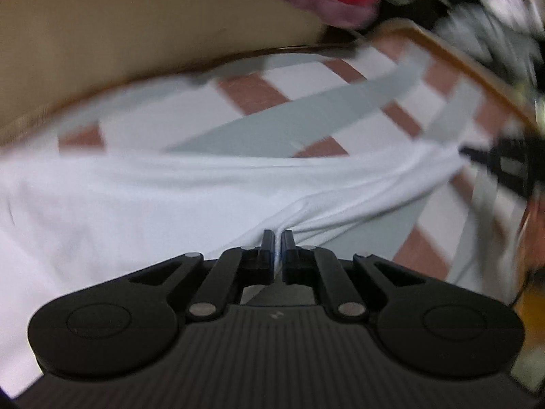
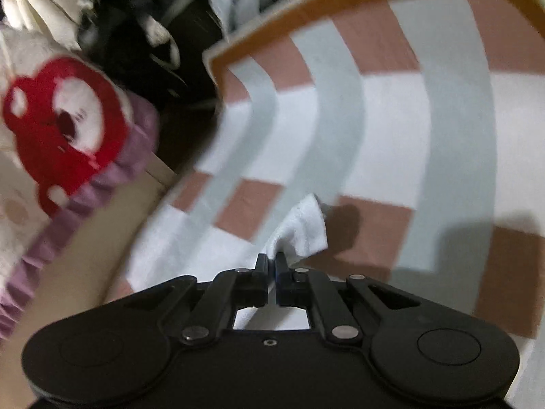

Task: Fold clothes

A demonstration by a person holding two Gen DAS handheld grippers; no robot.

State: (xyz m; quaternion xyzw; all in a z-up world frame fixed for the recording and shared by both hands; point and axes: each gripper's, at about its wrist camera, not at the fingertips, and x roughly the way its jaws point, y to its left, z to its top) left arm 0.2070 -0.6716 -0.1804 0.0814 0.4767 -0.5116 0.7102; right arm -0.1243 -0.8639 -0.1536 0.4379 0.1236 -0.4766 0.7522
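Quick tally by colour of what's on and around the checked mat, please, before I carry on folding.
White garment, pinched by the left gripper and the right gripper: 1
Checked mat: 1
Red-and-white plush with purple frill: 1
Dark clothes pile: 1, pieces too blurred to separate
Total: 4

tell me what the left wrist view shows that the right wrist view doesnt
Only the left wrist view: the white garment spread wide, the left gripper shut on its fold, the right gripper holding its far end. Only the right wrist view: a pinched white corner and a cream cloth pile. Both: the checked mat and the red-print plush.
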